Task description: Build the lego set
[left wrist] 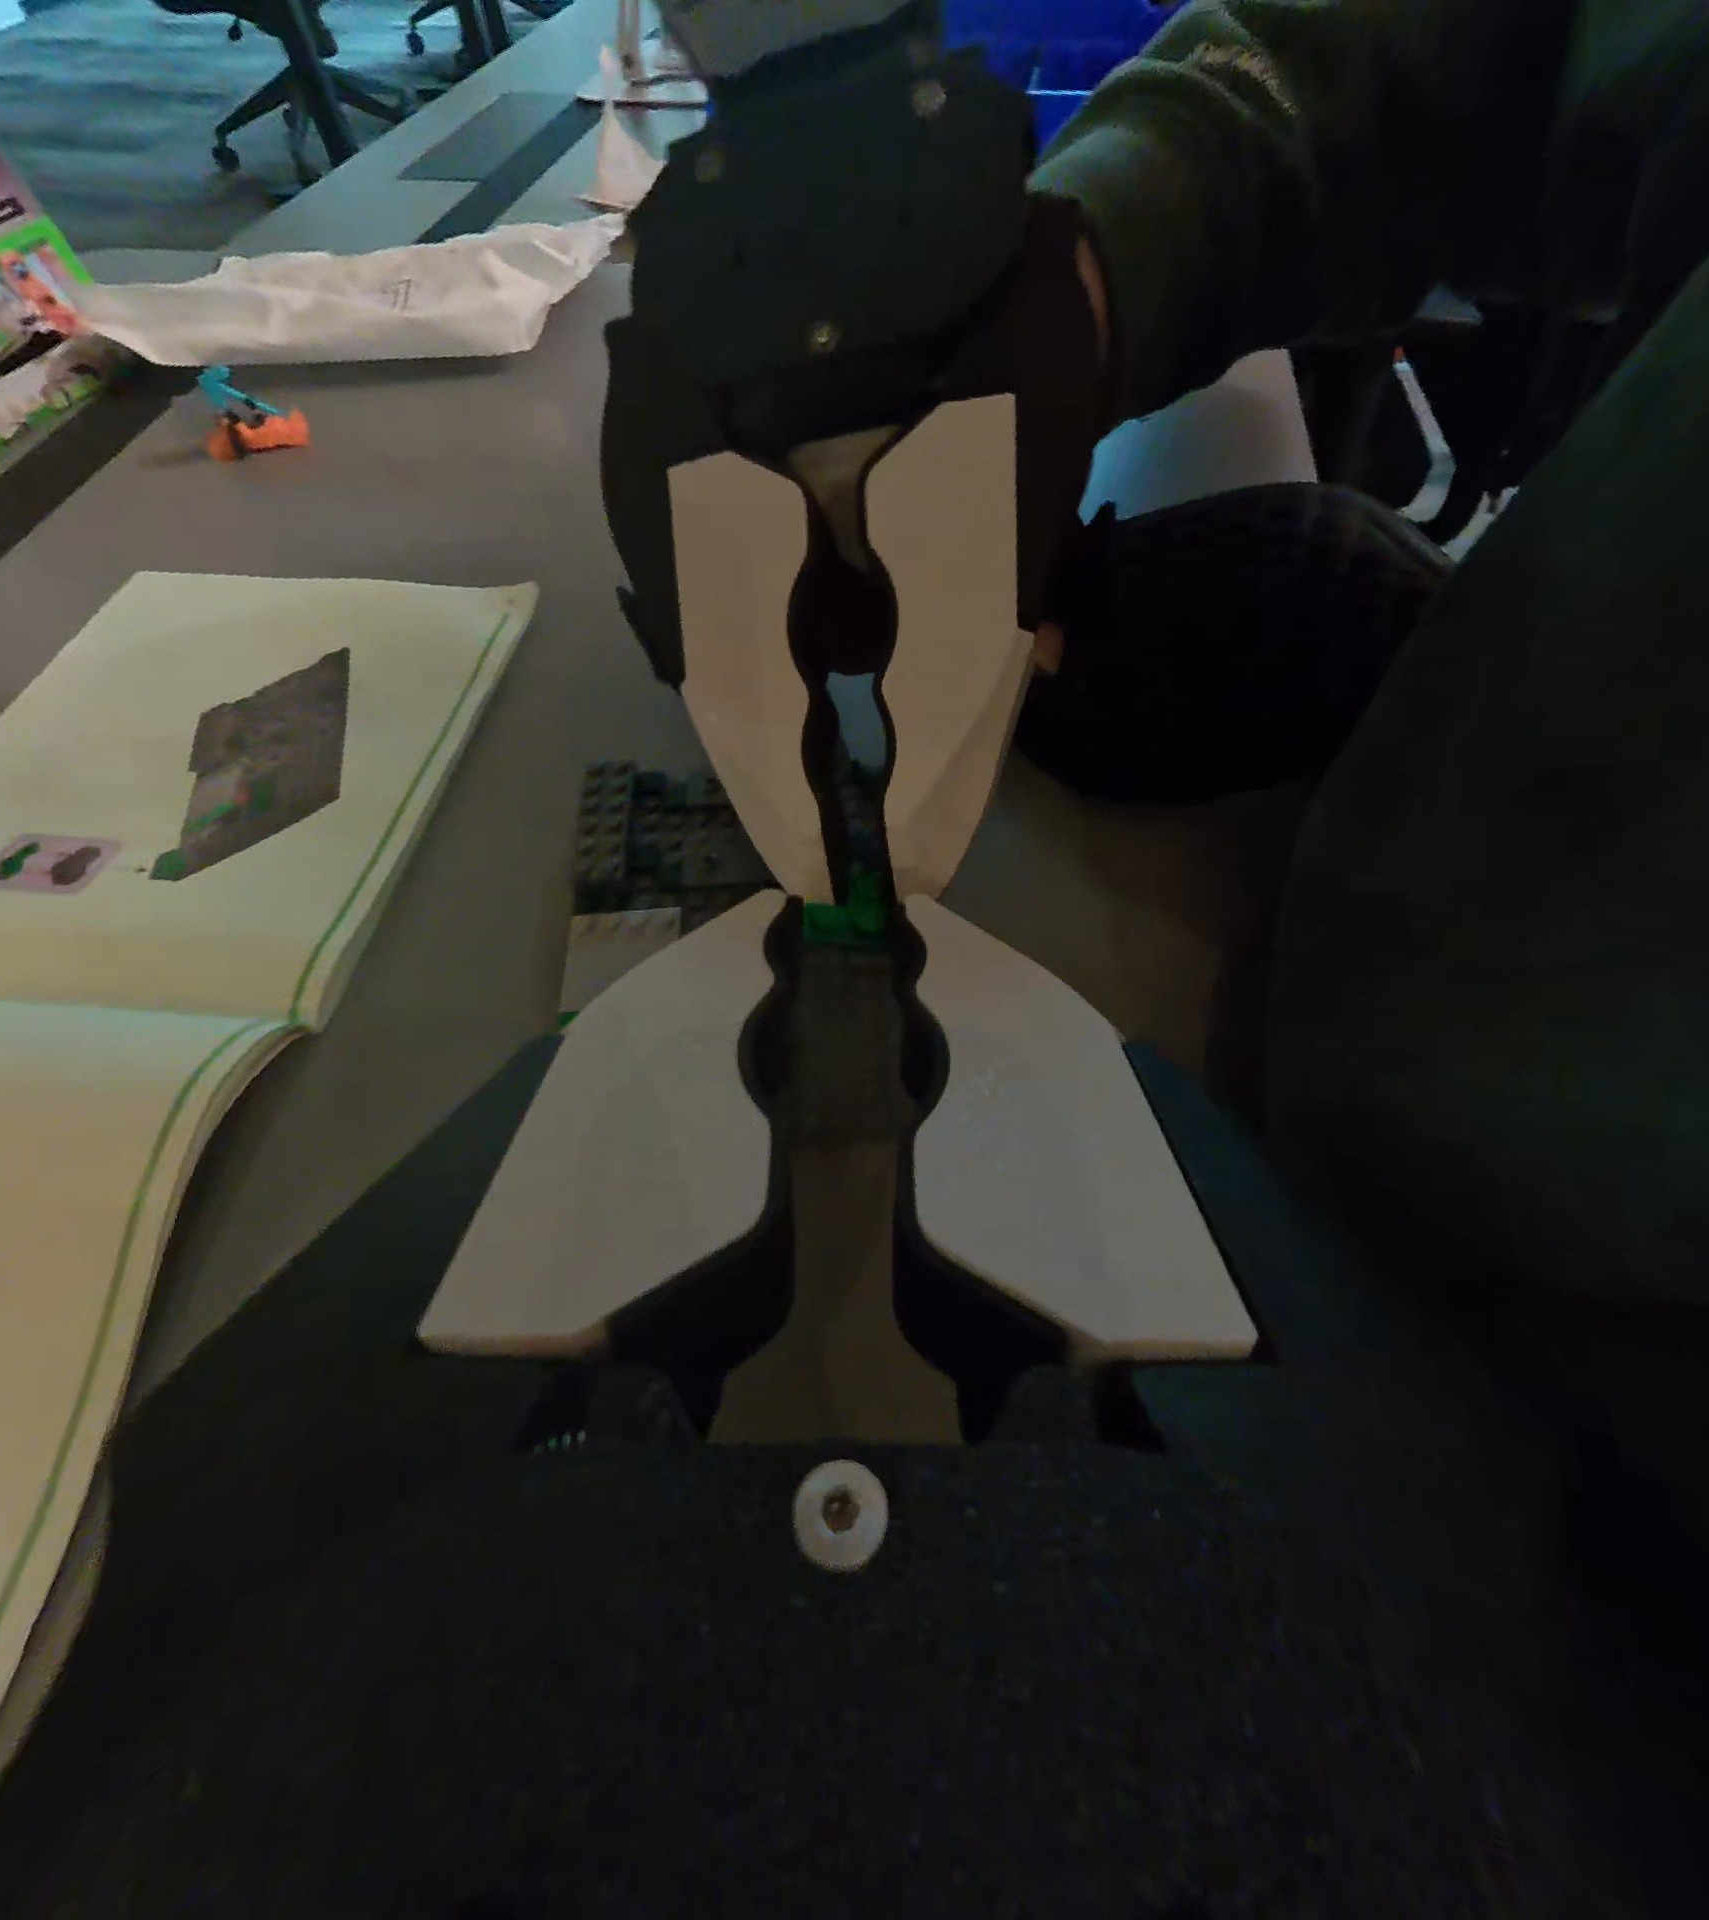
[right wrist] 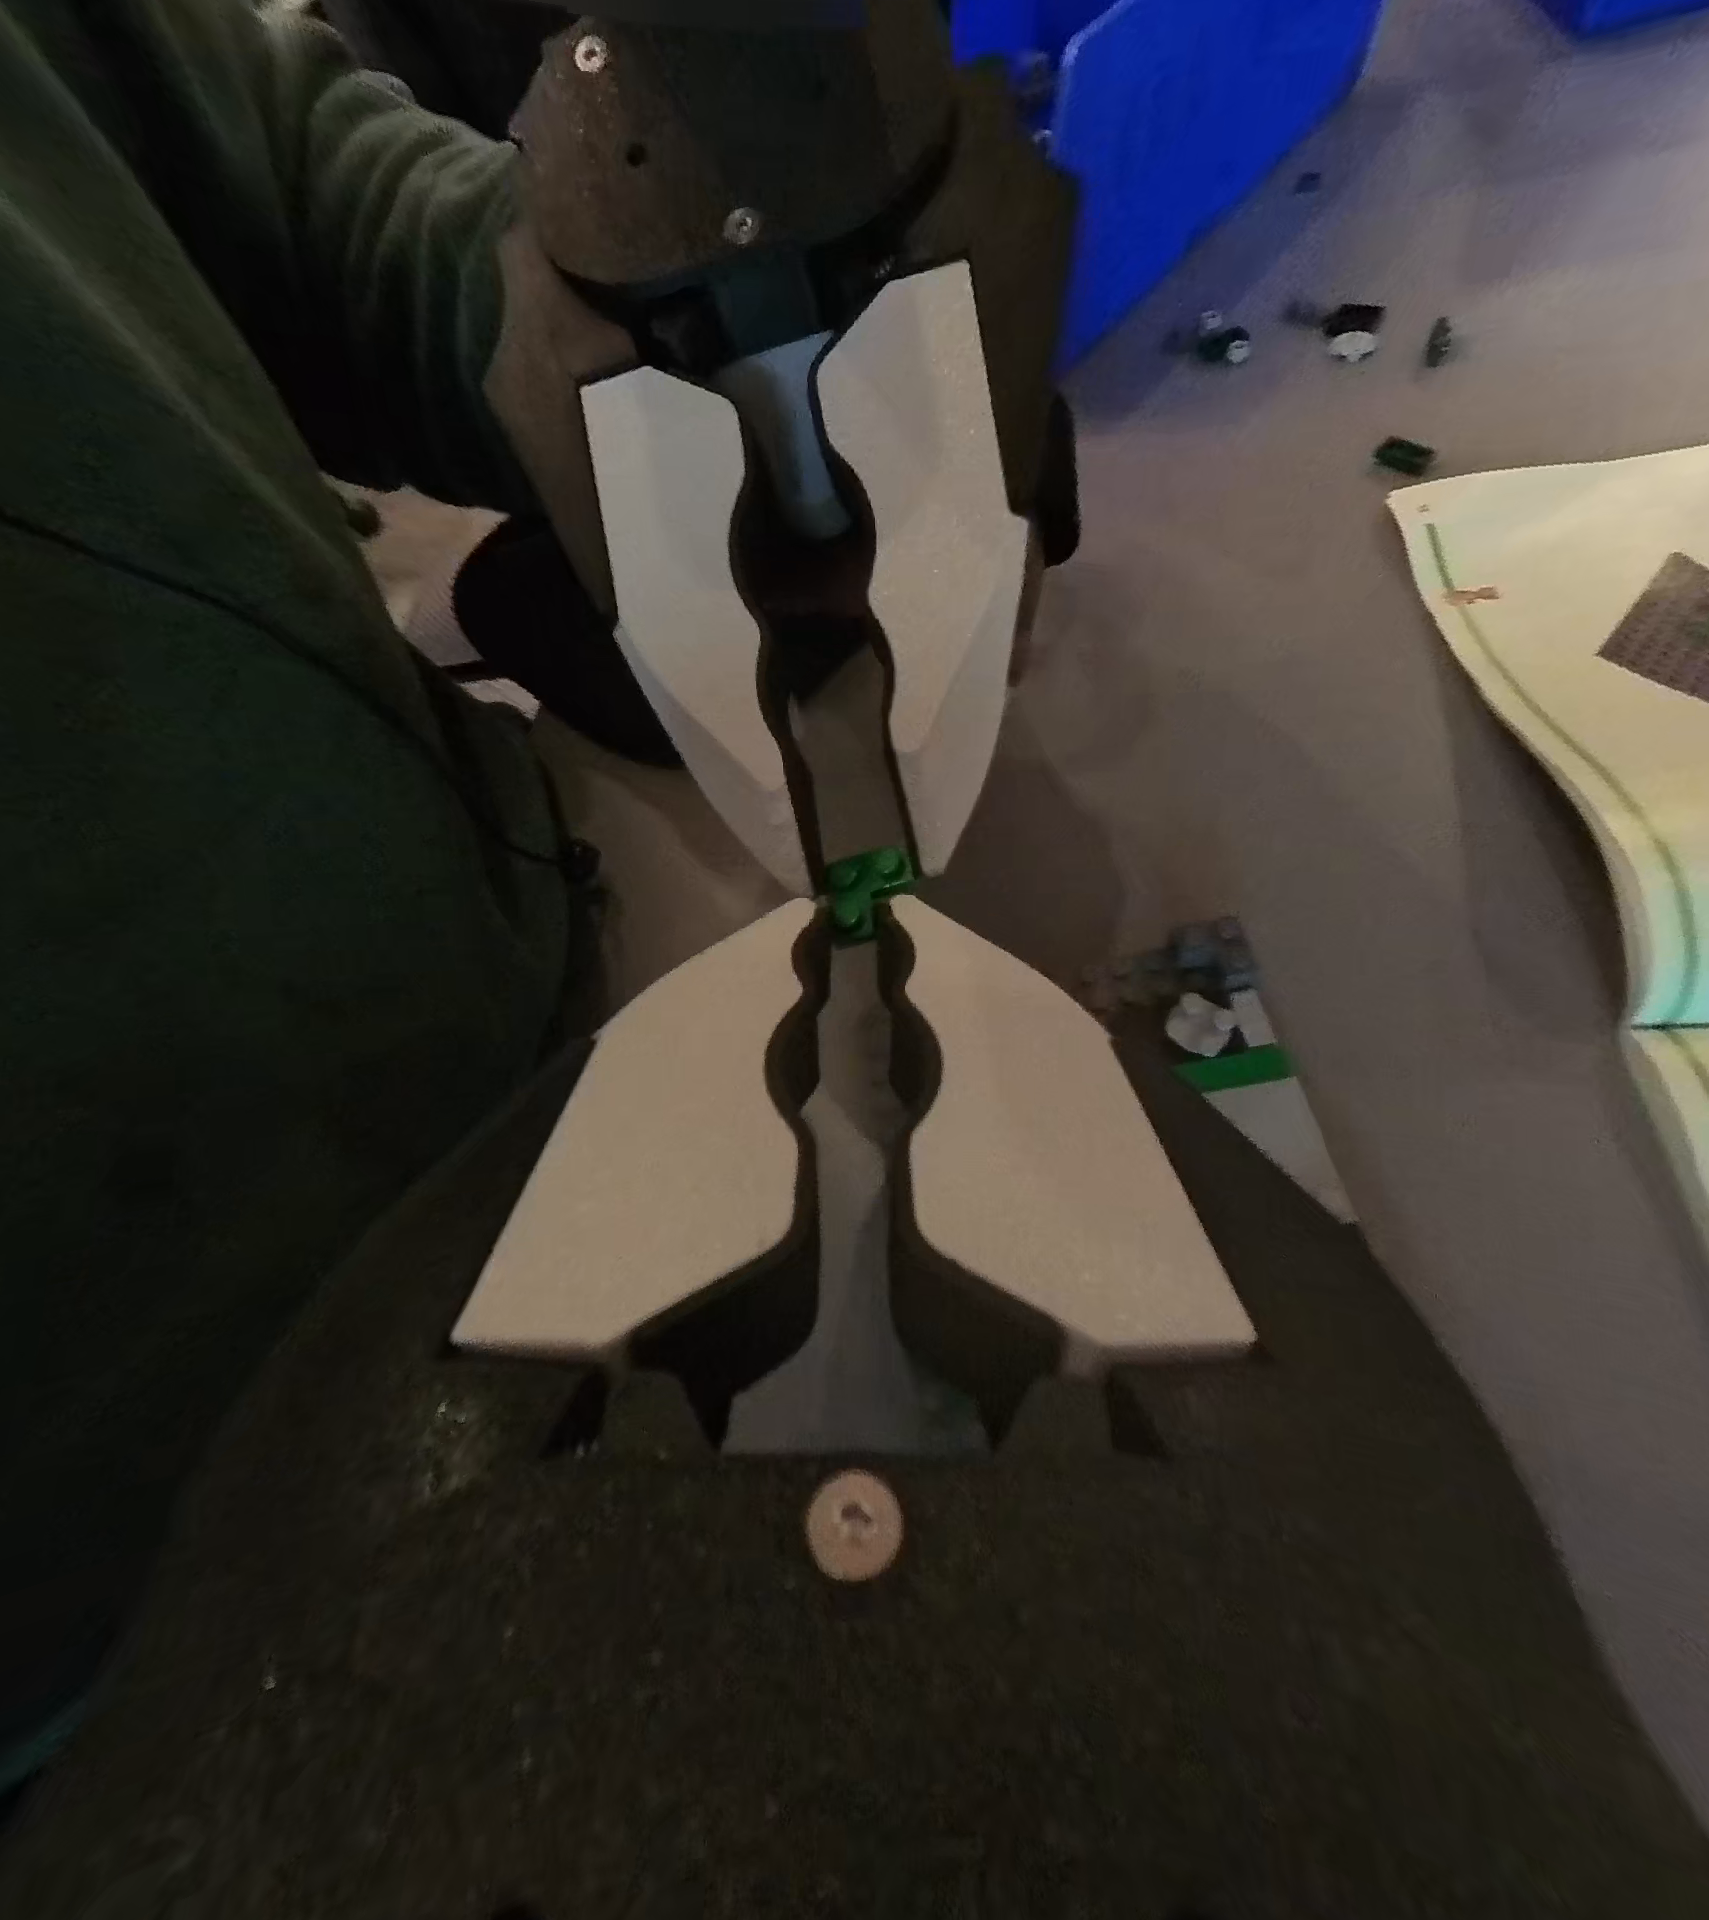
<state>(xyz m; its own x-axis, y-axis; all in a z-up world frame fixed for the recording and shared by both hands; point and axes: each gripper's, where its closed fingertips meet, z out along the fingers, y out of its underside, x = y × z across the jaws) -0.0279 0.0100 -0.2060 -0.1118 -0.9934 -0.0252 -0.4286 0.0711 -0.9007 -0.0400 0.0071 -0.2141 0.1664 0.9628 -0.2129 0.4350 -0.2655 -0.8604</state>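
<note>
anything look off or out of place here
One thing: the small green piece is pinched from opposite sides by both the right tool and the left tool, tip to tip. Loose small parts lie scattered near the blue bin.

Dim office: grey desk (left wrist: 434, 499), swivel chairs (left wrist: 310, 83).

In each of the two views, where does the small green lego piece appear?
Left wrist view: green lego piece, at centre, between the tips of both grippers.
Right wrist view: at centre, pinched between the same facing tips.
Shared landmark: the open instruction booklet.
</note>
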